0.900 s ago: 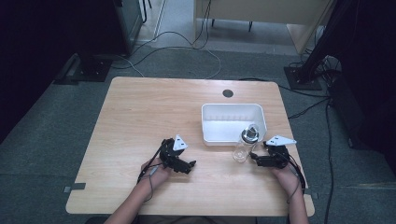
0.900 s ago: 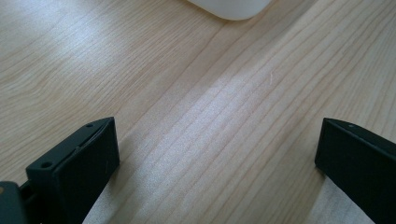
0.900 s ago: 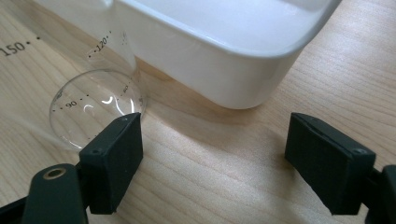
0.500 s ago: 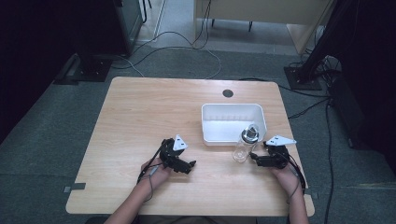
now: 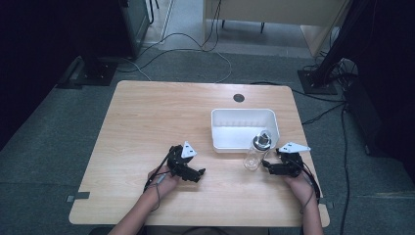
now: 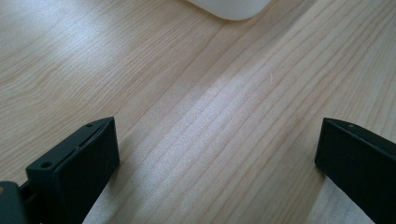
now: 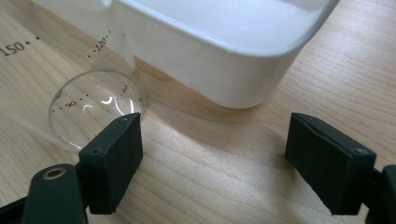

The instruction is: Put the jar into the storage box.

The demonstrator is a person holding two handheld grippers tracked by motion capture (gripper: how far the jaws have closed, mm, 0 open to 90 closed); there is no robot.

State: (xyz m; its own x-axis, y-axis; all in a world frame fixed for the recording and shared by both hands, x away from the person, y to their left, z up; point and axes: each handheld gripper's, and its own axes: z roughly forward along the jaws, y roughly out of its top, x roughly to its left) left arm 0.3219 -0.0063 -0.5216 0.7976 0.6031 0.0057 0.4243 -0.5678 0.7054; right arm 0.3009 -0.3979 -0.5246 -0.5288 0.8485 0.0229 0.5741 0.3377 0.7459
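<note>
Right claw (image 7: 212, 154) spread apart, empty, one jaw touching clear measuring bottle (image 7: 91, 107); left claw (image 6: 217, 158) wide apart over bare table (image 6: 210, 93)

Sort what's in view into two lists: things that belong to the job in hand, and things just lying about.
In the job:
- clear bottle with printed scale marks, beside the right gripper, jaws open, not around it
- white bin, right behind the bottle

Just there:
- left gripper, open over bare table
- round hole in the tabletop
- cables on the floor
</note>
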